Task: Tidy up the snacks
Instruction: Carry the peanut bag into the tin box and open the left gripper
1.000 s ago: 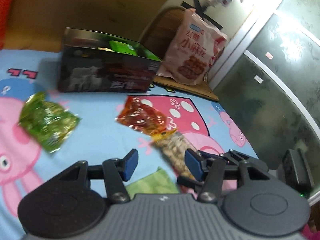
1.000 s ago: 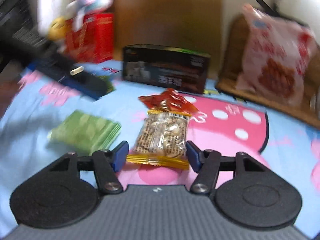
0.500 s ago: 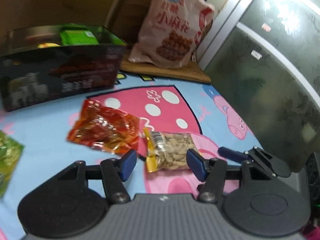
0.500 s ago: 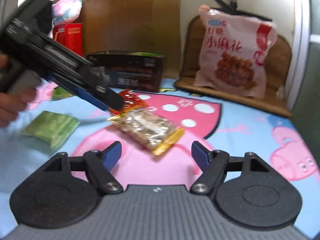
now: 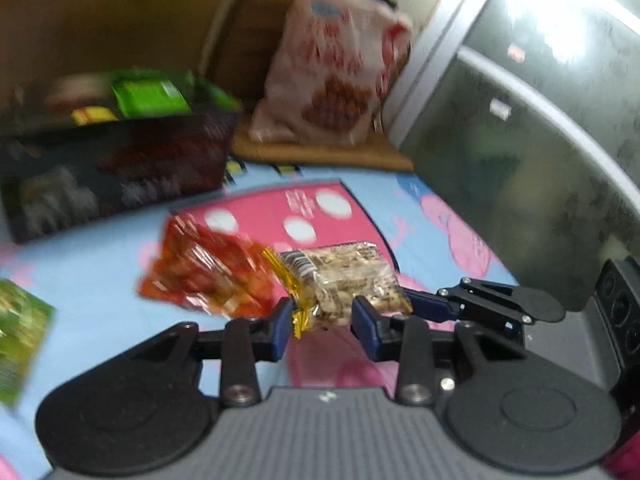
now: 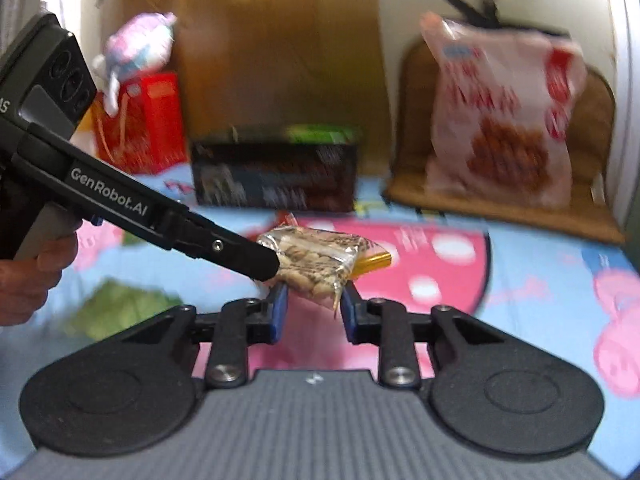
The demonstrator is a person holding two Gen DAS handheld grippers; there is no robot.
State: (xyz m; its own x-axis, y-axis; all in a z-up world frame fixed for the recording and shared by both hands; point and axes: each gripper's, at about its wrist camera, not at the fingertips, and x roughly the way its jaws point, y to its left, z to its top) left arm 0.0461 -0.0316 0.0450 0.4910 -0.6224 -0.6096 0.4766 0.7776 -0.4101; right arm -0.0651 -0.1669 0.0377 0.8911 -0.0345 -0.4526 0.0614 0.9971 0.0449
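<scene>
The clear packet of nuts (image 5: 344, 280) with gold-edged seals sat between both sets of tongs, above the pink mushroom print of the cartoon sheet (image 6: 540, 280).

The left tongs (image 5: 322, 322) had just been closing; their blue pads (image 5: 362, 320) stood narrow on either side of the packet's near end, and the packet appeared pinched between them. In the right wrist view the left tongs (image 6: 268, 266) entered from 9 o'clock and met the packet (image 6: 316, 264) at its left end. A hand (image 6: 28, 276) held their grip at 9 o'clock.

The right tongs (image 6: 312, 312) had also just been closing; their pads stood narrow, with the packet's lower corner between them. Whether these pads pressed on it could not be told.

Just beside the packet at 9 o'clock lay a red snack packet (image 5: 208, 276). A green packet (image 5: 20, 336) lay well apart at the left edge. At 11 o'clock stood a dark box (image 5: 116, 176) holding green packs. At 12 o'clock a large pink snack bag (image 5: 332, 76) leaned upright on a brown cushion (image 5: 320, 152).
</scene>
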